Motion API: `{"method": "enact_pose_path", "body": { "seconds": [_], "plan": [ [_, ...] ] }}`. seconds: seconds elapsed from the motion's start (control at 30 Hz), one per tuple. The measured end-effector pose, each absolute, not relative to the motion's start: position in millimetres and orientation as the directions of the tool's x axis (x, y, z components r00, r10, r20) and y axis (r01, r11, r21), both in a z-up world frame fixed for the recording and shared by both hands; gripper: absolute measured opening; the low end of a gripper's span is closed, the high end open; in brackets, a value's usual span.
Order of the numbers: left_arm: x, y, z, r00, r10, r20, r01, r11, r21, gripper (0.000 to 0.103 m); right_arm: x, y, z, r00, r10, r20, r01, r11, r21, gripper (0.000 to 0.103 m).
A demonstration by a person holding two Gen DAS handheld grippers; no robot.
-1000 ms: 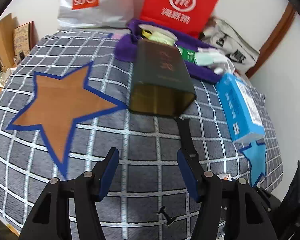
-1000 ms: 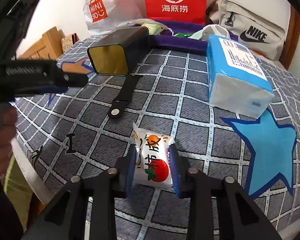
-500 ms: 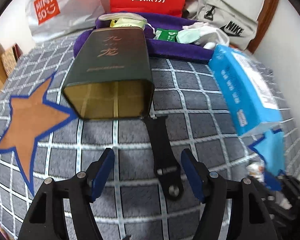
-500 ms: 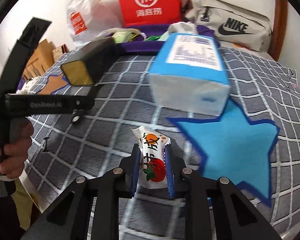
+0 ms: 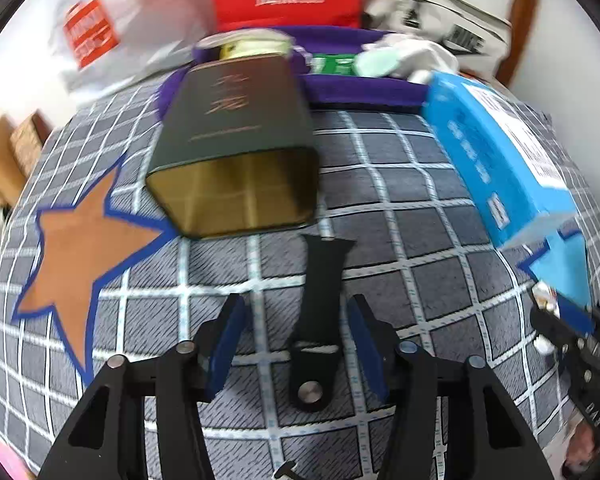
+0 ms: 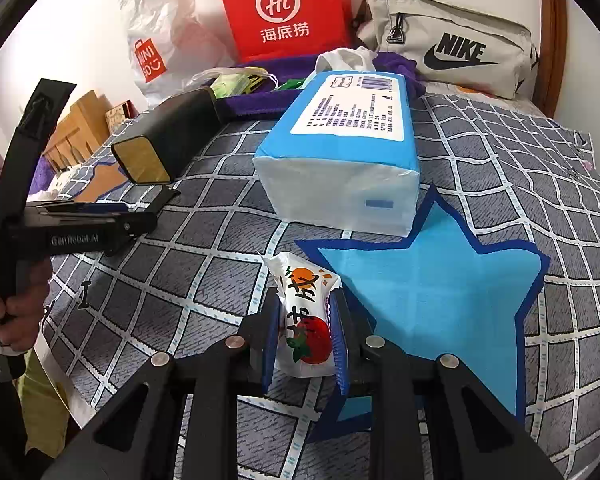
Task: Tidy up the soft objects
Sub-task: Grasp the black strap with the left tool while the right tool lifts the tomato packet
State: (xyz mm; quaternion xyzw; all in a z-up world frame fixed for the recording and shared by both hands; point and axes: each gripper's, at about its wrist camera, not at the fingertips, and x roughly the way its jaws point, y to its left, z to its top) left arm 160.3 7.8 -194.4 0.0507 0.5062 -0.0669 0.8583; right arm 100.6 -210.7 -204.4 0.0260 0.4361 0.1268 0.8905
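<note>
My right gripper [image 6: 304,322] is shut on a white snack packet [image 6: 306,312] with red fruit print, held above the edge of the blue star patch [image 6: 432,280]. My left gripper [image 5: 296,336] is open, its jaws on either side of a black strap [image 5: 318,320] lying on the checked cloth. The left gripper also shows in the right wrist view [image 6: 96,224]. A blue tissue pack [image 6: 348,152] lies behind the blue star; it also shows in the left wrist view [image 5: 500,160]. An orange star patch [image 5: 84,248] lies to the left.
A dark open-ended tin box [image 5: 236,160] lies on its side just beyond the strap. A purple cloth [image 5: 364,88] with several small items lies at the back. A red bag [image 6: 288,12], a white Miniso bag [image 6: 160,48] and a Nike pouch [image 6: 452,44] stand against the wall.
My left gripper moved right and forward until the black strap lay between its jaws. My right gripper carried the snack packet right, to the edge of the blue star.
</note>
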Motion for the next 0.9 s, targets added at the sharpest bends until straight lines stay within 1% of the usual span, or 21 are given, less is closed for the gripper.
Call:
{"method": "enact_pose_path", "body": {
  "seconds": [0.1, 0.13, 0.17, 0.2, 0.33, 0.43, 0.5, 0.6, 0.63, 0.67, 0.9],
  "plan": [
    [162.0, 2.3, -194.8, 0.491, -0.05, -0.87, 0.17, 0.985, 0.04, 0.048, 100.6, -209.2, -204.2, 0.589, 0.242, -0.771, -0.209, 0.967, 0.143, 0.024],
    [161.4, 2.5, -194.2, 0.497, -0.05, -0.866, 0.178, 0.983, 0.045, 0.04, 100.6, -209.1, -204.3, 0.589, 0.241, -0.771, -0.208, 0.968, 0.143, 0.024],
    [160.8, 2.4, -193.1, 0.498, -0.064, -0.865, 0.193, 0.98, 0.039, 0.02, 100.7, -209.2, -204.2, 0.589, 0.24, -0.772, -0.207, 0.968, 0.144, 0.024],
    [159.5, 1.6, -192.3, 0.485, -0.106, -0.868, 0.225, 0.974, 0.007, 0.02, 100.9, -209.1, -204.2, 0.589, 0.239, -0.772, -0.206, 0.968, 0.142, 0.024],
    [154.5, -7.6, -193.3, 0.5, -0.085, -0.862, 0.24, 0.97, 0.043, 0.02, 99.9, -206.9, -204.1, 0.591, 0.226, -0.774, -0.207, 0.97, 0.126, 0.025],
    [158.0, -2.5, -193.0, 0.49, -0.117, -0.864, 0.225, 0.974, -0.005, 0.021, 98.9, -205.6, -203.8, 0.589, 0.222, -0.778, -0.21, 0.971, 0.118, 0.025],
    [159.9, 0.5, -193.2, 0.488, -0.149, -0.86, 0.221, 0.974, -0.044, 0.026, 98.8, -206.0, -203.7, 0.586, 0.224, -0.779, -0.21, 0.97, 0.121, 0.025],
    [156.8, -1.6, -195.3, 0.514, -0.142, -0.846, 0.227, 0.974, -0.025, 0.026, 98.9, -206.1, -203.3, 0.582, 0.225, -0.782, -0.208, 0.97, 0.125, 0.025],
    [156.1, -2.2, -195.6, 0.519, -0.139, -0.844, 0.232, 0.973, -0.018, 0.025, 98.5, -205.7, -203.0, 0.581, 0.224, -0.782, -0.209, 0.97, 0.123, 0.025],
    [155.2, -3.6, -195.6, 0.522, -0.139, -0.842, 0.245, 0.969, -0.008, 0.02, 98.2, -205.2, -202.7, 0.58, 0.224, -0.783, -0.211, 0.97, 0.121, 0.025],
    [151.8, 2.5, -188.2, 0.482, -0.196, -0.854, 0.248, 0.965, -0.082, 0.02, 96.2, -205.9, -189.9, 0.581, 0.261, -0.771, -0.23, 0.961, 0.152, 0.024]
  ]
}}
